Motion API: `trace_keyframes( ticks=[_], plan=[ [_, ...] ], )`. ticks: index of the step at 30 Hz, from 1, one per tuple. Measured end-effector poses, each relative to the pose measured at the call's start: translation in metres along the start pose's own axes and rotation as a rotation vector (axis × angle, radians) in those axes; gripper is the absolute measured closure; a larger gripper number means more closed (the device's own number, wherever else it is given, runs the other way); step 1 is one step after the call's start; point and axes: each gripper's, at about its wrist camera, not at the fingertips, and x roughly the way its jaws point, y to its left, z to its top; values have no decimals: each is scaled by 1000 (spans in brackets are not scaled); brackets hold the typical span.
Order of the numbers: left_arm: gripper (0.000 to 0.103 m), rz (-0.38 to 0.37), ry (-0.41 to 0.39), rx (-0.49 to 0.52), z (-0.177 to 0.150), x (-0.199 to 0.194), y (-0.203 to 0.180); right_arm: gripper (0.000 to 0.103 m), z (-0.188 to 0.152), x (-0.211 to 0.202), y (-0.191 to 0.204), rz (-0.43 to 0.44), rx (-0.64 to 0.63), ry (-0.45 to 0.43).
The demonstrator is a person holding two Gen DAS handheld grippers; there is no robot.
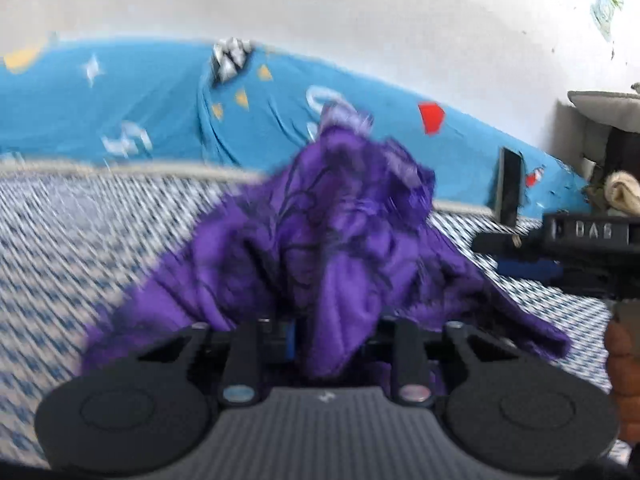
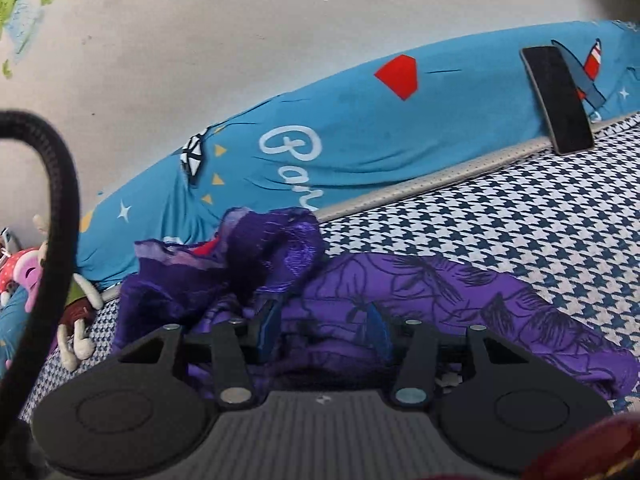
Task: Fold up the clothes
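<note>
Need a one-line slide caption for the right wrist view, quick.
Right tongs open over crumpled purple garment on checked mat, blue bolster behind.

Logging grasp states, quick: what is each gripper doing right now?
Left gripper: cannot tell; purple garment covers its fingers.
Right gripper: open, over the garment.

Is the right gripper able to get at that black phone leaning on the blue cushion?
Probably yes: the right gripper is open over the purple patterned garment, and only bare checked mattress lies before the black phone.
</note>
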Motion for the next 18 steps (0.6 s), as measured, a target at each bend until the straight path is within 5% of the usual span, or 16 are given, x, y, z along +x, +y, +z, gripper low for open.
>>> trace_keyframes(
  ticks=[10,15,18],
  plan=[
    [81,228,-144,-52,31,-24,48,55,1,1,-3,-22,13,5],
    [83,423,-212,-91,44,-31,84,54,1,4,4,-2,-10,16],
    [83,435,-199,-164,50,-33,114,50,0,7,9,11,-27,28]
  ],
)
